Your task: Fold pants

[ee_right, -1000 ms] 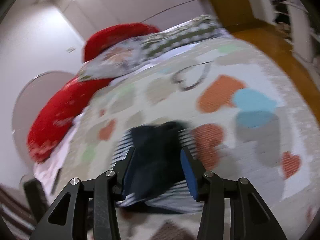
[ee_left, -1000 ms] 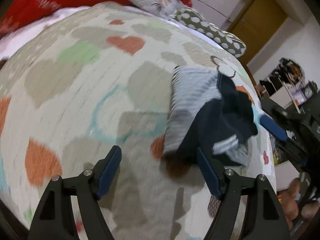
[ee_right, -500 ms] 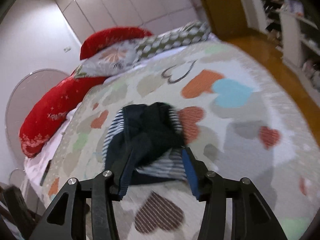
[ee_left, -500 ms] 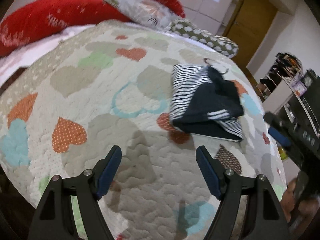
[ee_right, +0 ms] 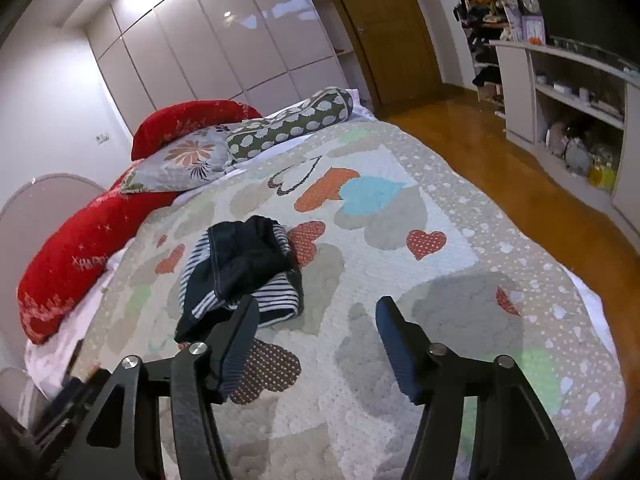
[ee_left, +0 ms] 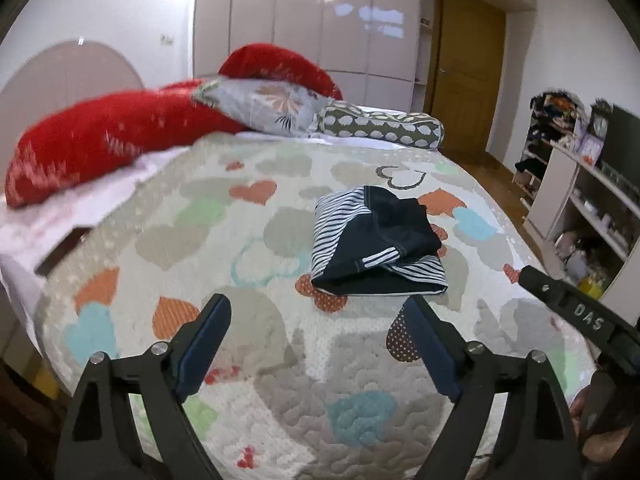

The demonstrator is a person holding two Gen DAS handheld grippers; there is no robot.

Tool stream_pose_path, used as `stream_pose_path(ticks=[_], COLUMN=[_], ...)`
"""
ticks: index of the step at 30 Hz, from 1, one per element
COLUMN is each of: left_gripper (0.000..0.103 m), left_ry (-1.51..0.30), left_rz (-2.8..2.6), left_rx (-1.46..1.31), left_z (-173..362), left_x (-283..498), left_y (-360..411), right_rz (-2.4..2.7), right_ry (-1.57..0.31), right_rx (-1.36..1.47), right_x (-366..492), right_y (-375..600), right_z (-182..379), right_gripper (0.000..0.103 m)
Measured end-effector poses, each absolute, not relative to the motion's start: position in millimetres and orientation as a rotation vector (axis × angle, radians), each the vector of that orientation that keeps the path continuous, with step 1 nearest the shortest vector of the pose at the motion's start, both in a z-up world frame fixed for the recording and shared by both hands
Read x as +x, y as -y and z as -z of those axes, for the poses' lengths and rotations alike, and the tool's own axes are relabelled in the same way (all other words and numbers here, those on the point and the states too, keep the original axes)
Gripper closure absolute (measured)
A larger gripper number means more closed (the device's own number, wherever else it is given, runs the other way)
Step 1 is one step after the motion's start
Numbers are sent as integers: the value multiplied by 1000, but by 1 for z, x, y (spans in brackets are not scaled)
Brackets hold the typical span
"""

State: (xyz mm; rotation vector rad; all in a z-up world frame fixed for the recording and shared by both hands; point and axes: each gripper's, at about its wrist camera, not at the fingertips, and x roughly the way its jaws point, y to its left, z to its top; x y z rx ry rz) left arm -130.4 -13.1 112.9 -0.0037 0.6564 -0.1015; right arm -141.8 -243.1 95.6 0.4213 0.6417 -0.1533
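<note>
Both tools clear of the folded pants

The left tool (ee_left: pixel 316 344) and right tool (ee_right: pixel 316 340) stand wide and empty, jaws having just opened; the pants (ee_left: pixel 374 252) lie bundled mid-bed (ee_left: pixel 248 360). Judged: withdraw straight, without snagging the loose dark flap.

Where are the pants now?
Folded pants lie on the heart-print quilt, centre-right in the left wrist view, beyond both open grippers, touching neither.

The left gripper (ee_left: pixel 316 346) hangs over the bed's near edge, angled down, its jaws wide apart and empty, having just opened further. The right gripper (ee_right: pixel 312 344) is likewise tilted down, jaws just opened, gripping nothing.
</note>
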Motion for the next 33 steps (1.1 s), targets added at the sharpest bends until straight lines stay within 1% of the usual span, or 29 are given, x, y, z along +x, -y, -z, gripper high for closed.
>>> stream_pose_path(ticks=[13, 33], left_gripper=[16, 16], left_ry=[-755, -847], left_rz=[135, 166], left_rx=[65, 69], left_z=[-92, -76], left_x=[-126, -123], left_y=[29, 34], right_rz=[204, 204], right_ry=[-745, -818], right_rx=[419, 393], right_x=[-144, -141], right_y=[248, 239], right_z=[-63, -49], right_gripper=[36, 35])
